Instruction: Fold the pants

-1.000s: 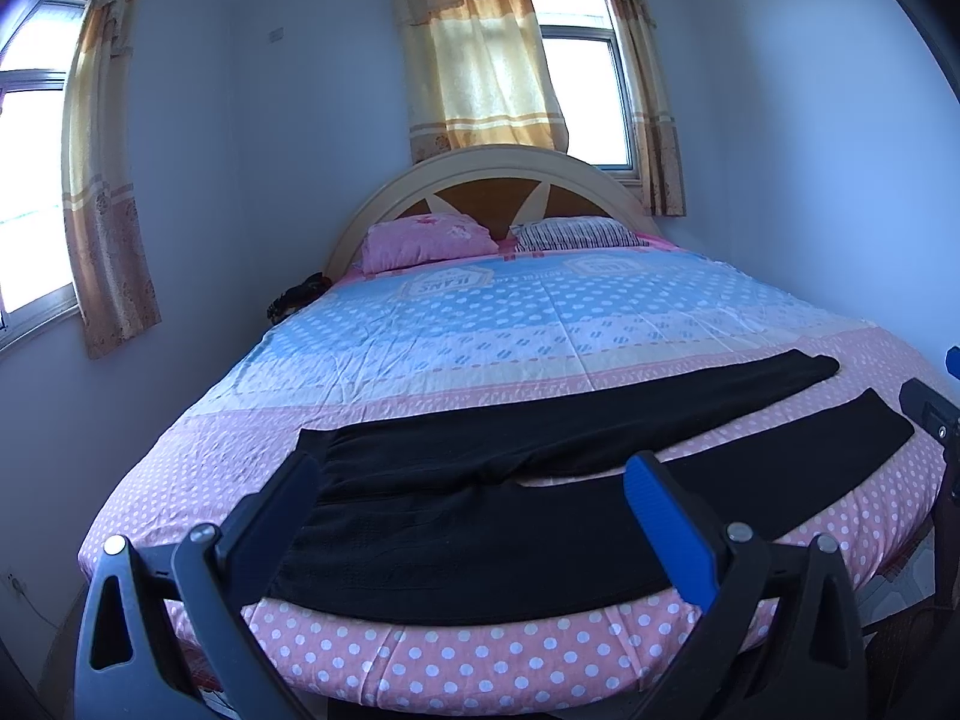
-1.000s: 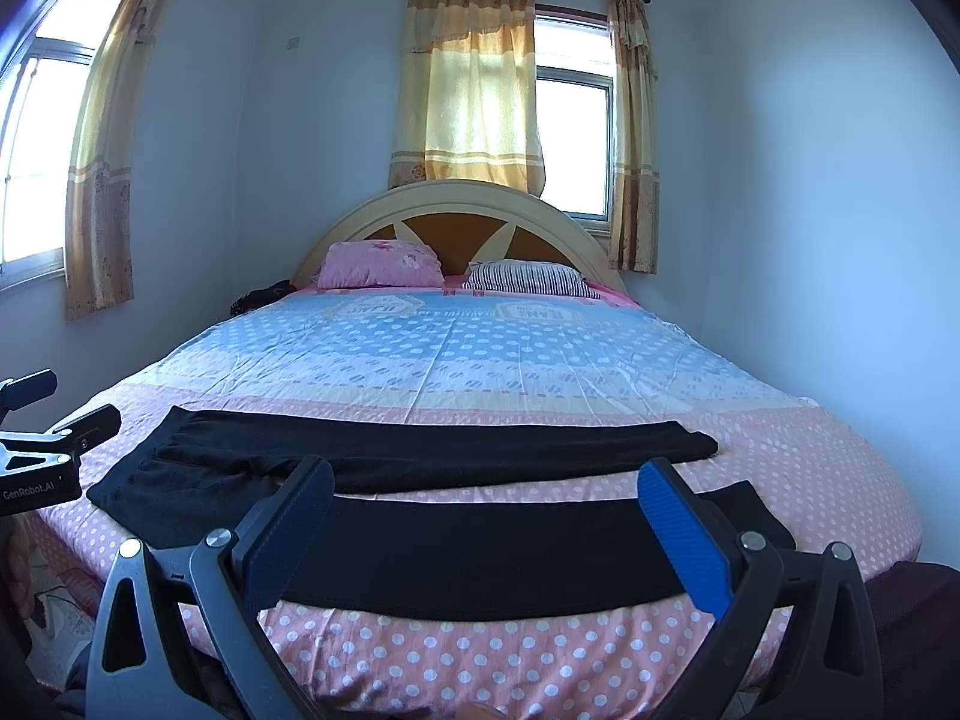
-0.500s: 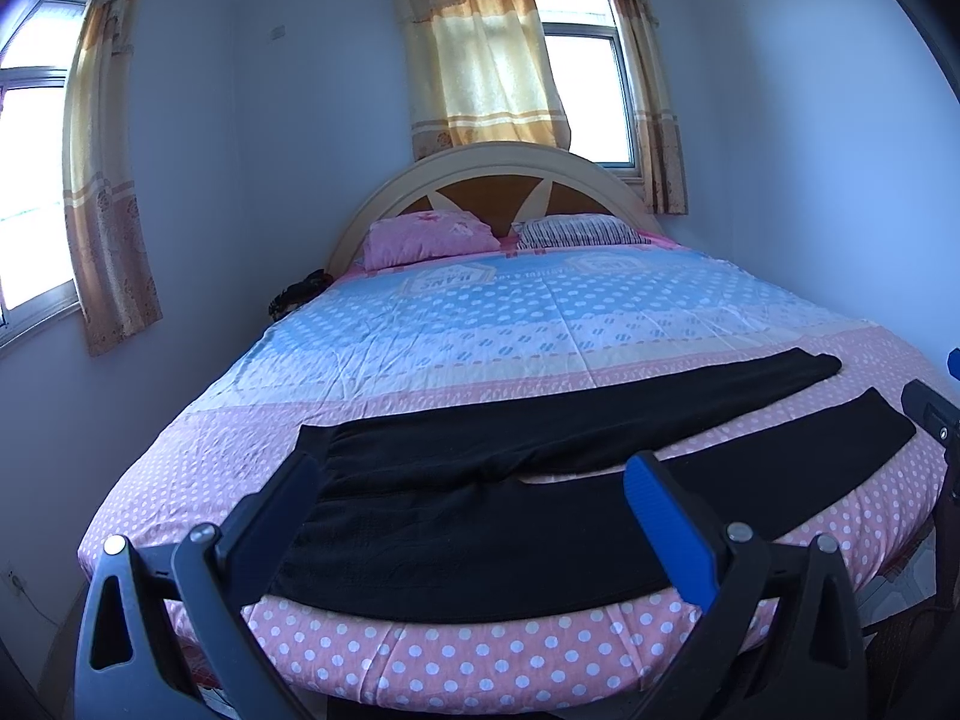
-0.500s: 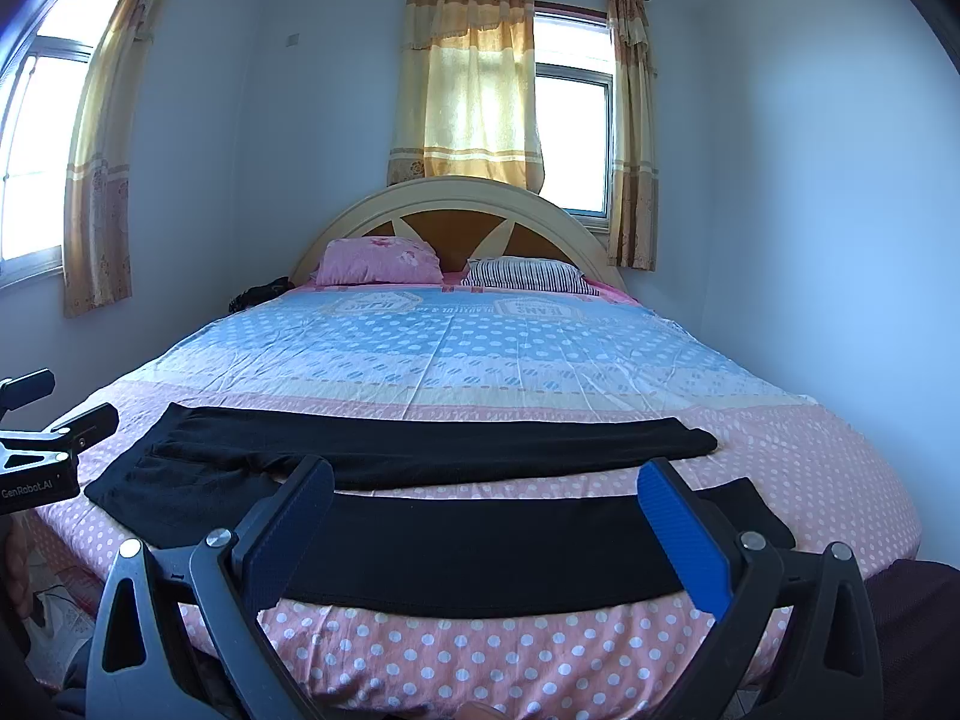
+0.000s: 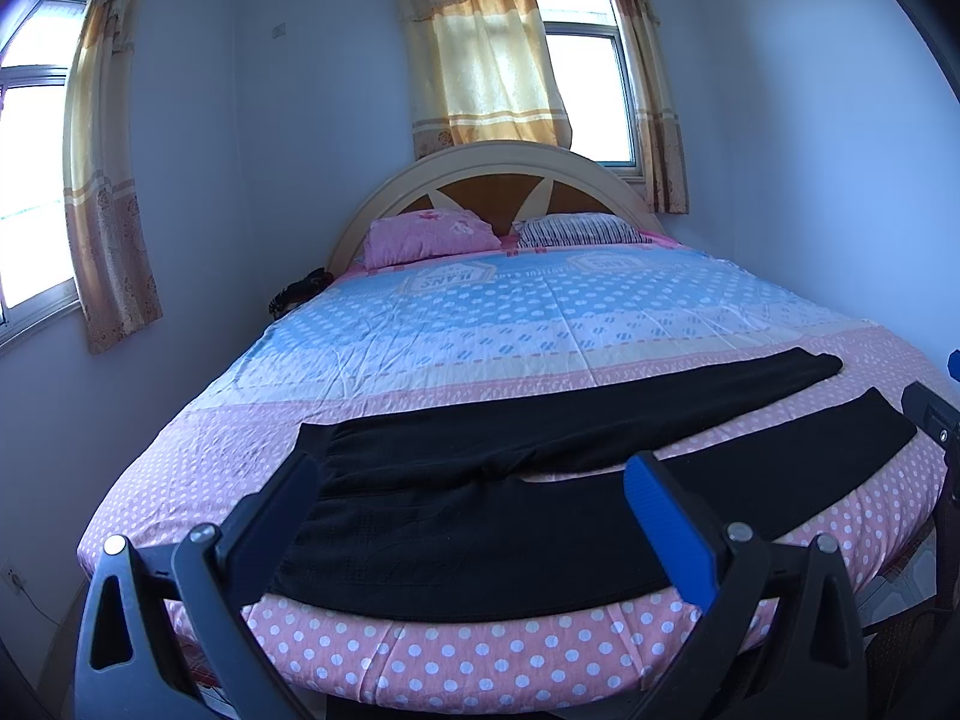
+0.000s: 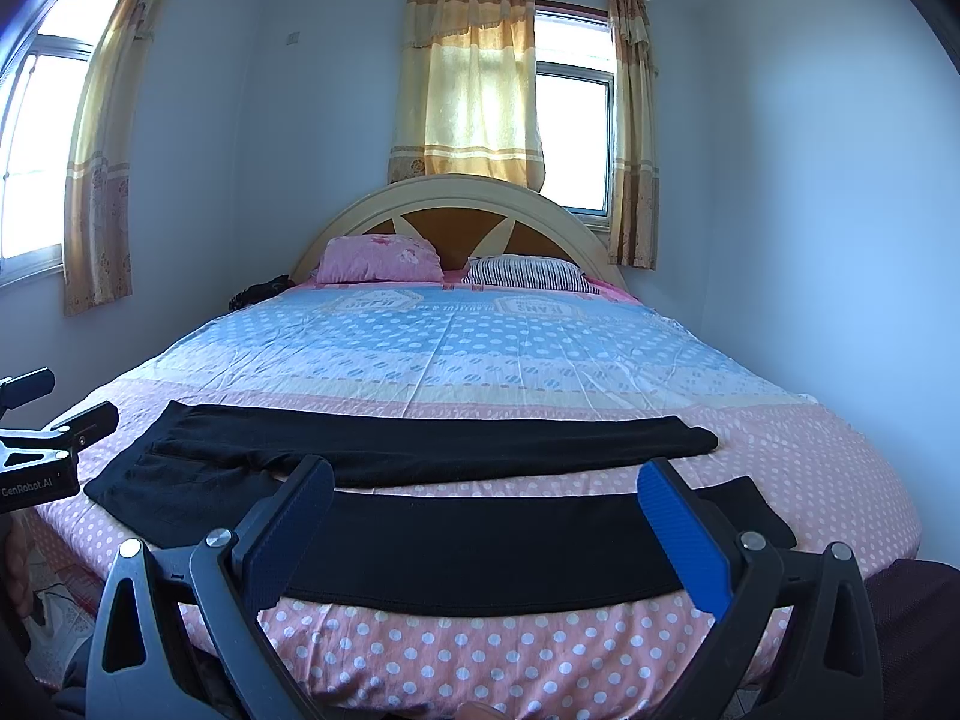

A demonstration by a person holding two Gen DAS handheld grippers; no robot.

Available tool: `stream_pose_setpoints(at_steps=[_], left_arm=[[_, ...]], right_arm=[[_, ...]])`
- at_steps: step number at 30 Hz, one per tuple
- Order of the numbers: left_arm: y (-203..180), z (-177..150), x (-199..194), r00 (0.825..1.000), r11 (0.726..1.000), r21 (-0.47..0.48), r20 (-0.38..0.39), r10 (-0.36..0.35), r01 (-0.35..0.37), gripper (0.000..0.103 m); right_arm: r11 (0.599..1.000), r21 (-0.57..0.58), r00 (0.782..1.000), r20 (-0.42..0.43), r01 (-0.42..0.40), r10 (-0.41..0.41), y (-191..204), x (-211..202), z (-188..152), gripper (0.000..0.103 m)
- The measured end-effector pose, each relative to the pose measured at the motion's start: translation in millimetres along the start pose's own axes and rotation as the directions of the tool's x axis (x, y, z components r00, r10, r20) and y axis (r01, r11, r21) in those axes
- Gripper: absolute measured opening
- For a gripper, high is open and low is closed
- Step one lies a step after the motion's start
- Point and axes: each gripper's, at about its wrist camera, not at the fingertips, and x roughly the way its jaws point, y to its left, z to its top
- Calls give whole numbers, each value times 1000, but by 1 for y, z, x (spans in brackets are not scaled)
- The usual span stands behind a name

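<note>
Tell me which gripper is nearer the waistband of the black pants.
Left. The left gripper hovers open over the waistband end of the black pants; the right gripper hovers open over the leg section.

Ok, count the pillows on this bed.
2. The pink pillow lies left at the headboard, the striped pillow right beside it. No others show.

The pants (image 5: 480, 516) are matt black cloth with a fine knit-like texture. The bed (image 6: 480, 354) is covered in smooth, faintly creased dotted cotton-like cloth. Its headboard (image 6: 462, 210) looks like glossy painted wood. Each claw, left (image 5: 474, 516) and right (image 6: 486, 522), is matt dark plastic with ribbed blue pads (image 6: 678, 534) and shiny metal screws.
</note>
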Motion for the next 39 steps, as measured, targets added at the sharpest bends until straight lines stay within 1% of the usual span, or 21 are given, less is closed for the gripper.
stream_pose_setpoints(at_steps=[26,28,29,32,34,35,37,39], left_arm=[[3,-6,8,1000,1000,-2,-23,1,-1,103],[5,-7,12,999,1000,-3,-33,-5,5,103],[7,-8,16,999,1000,0,-37,-9,9,103],[23,-8,38,998,1000,-10,-64,17,-18,103],[47,-5,58,995,997,-35,-73,63,-65,103],[64,-3,72,992,993,-50,-80,102,-106,103],[93,3,98,984,985,-77,-104,144,-152,103],[126,4,128,977,979,-96,-135,168,-181,103]], right_arm=[[1000,-14,1000,-21,1,-2,3,6,-4,102],[1000,-18,1000,-22,-9,8,1,8,-4,102],[999,-23,999,-25,-32,31,0,10,-4,102],[999,-12,998,-41,-48,48,-11,20,-5,102],[998,5,996,-54,-65,66,-20,28,-6,102],[998,20,995,-69,-67,68,-27,35,-7,102],[997,48,993,-99,-57,62,-39,50,-9,102],[996,67,990,-128,-52,60,-52,70,-13,102]])
